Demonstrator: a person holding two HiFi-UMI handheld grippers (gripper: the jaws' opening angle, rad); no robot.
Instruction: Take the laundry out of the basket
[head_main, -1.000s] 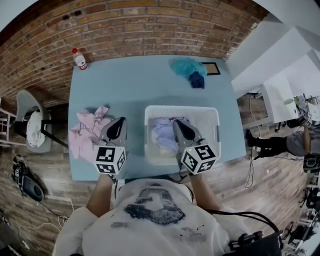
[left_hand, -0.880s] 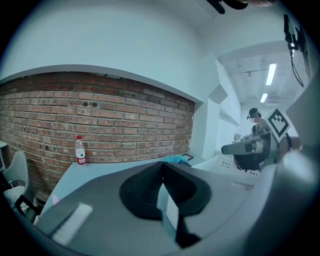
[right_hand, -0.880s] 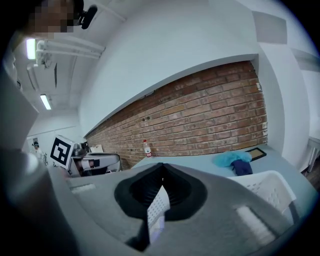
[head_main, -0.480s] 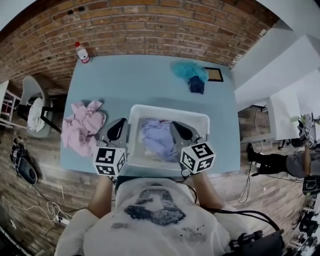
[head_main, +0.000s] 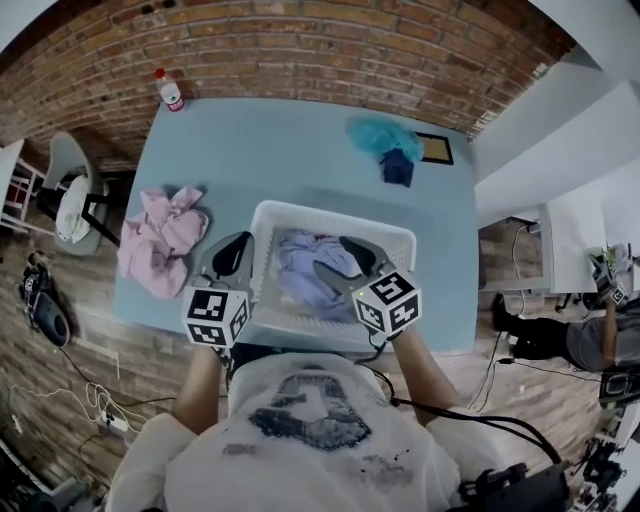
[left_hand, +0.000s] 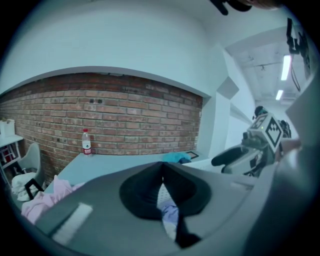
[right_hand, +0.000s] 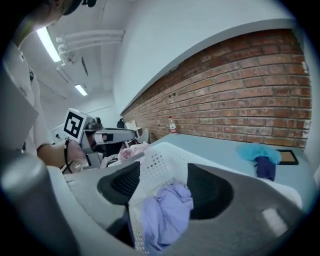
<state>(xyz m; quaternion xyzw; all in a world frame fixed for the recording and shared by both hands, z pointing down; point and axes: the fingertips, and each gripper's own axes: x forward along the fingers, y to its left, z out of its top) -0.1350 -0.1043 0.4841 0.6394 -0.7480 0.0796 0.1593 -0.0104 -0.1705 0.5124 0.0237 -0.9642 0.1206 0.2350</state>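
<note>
The white perforated basket (head_main: 400, 245) stands on the blue table near its front edge, with lavender laundry (head_main: 300, 270) lying inside. My right gripper (head_main: 340, 258) hangs over the basket and its jaws are opening. In the right gripper view the lavender laundry (right_hand: 165, 212) and the basket wall (right_hand: 160, 167) show between the parted pads of the right gripper (right_hand: 162, 187), and neither pad presses on them. My left gripper (head_main: 232, 255) is shut and empty, just outside the basket's left wall. In the left gripper view its left gripper (left_hand: 162, 175) points toward the brick wall.
A pink garment (head_main: 160, 238) lies in a heap on the table's left side. A teal and navy cloth (head_main: 385, 145) sits at the back right beside a small dark frame (head_main: 436, 148). A water bottle (head_main: 168, 90) stands at the back left corner. A chair (head_main: 70, 205) is left of the table.
The right gripper's jaws have gone from shut to parted, and it has turned left over the lavender laundry. The left gripper stays shut beside the basket.
</note>
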